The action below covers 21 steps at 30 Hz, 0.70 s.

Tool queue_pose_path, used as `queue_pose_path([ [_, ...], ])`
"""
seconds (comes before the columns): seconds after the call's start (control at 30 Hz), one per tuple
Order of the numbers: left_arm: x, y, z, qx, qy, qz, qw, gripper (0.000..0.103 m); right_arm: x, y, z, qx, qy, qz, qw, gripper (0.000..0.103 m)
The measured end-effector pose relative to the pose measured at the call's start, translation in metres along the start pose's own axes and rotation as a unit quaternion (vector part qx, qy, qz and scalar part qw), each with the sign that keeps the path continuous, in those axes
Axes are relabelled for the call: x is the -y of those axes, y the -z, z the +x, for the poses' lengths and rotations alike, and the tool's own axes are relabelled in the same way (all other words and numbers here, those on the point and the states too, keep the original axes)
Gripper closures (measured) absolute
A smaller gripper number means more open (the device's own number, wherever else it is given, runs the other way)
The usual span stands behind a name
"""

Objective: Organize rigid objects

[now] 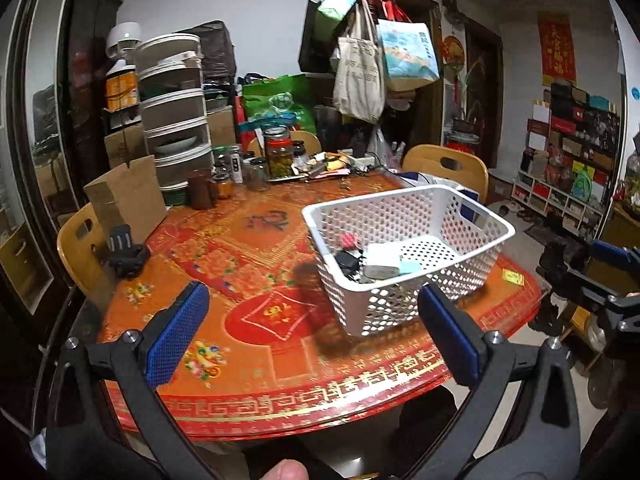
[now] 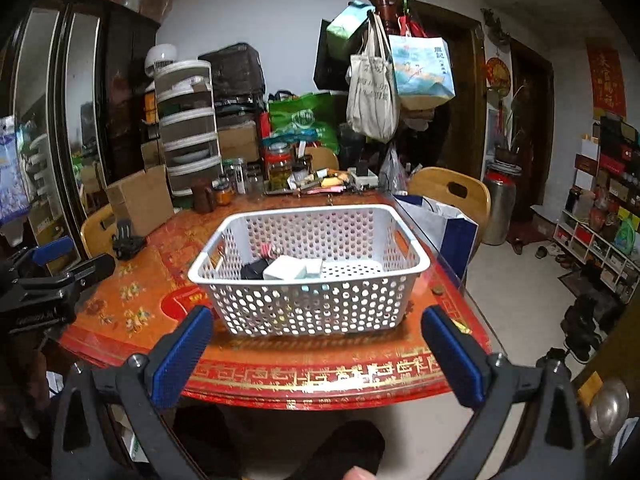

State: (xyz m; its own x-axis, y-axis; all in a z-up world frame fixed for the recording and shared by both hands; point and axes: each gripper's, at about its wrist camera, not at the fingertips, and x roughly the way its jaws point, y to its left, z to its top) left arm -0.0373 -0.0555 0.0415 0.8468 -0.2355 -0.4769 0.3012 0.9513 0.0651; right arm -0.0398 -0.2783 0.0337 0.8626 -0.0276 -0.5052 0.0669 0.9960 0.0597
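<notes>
White wall (image 2: 280, 8), dark mirrored wardrobe (image 1: 44, 120) at left, coat stand (image 2: 384, 4) hung with bags, wooden chairs (image 2: 452, 192) around red patterned tabletop (image 1: 260, 320), shelf (image 1: 568, 160) of boxes at right, pale floor (image 2: 520, 300)

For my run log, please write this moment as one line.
left tongs: open, empty | right tongs: open, empty | white basket: on red table, holds small items

A perforated white plastic basket (image 2: 308, 300) sits on a glossy, red-and-gold lacquered worktop (image 2: 132, 308), framed by the matt black plastic arms and textured blue rubber pads (image 2: 180, 356) of a hand-held gripper (image 2: 316, 356), beside a matt cardboard box (image 2: 140, 200) and wooden chairs (image 2: 452, 192).
</notes>
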Motion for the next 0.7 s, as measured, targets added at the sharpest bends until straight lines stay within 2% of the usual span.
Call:
queue_pose_path([
  [0.17, 0.033, 0.003, 0.029, -0.018, 0.012, 0.017, 0.9996, 0.000, 0.004, 0.004, 0.014, -0.015, -0.005, 0.007, 1.000, 0.000],
  [0.27, 0.043, 0.000, 0.039, -0.023, 0.006, 0.017, 0.9996, 0.000, 0.009, 0.004, 0.026, -0.025, -0.004, 0.016, 1.000, 0.000],
  [0.7, 0.040, -0.003, 0.049, -0.032, 0.013, -0.001, 0.9994, 0.000, 0.013, 0.006, 0.031, -0.030, -0.006, 0.019, 0.999, 0.000],
])
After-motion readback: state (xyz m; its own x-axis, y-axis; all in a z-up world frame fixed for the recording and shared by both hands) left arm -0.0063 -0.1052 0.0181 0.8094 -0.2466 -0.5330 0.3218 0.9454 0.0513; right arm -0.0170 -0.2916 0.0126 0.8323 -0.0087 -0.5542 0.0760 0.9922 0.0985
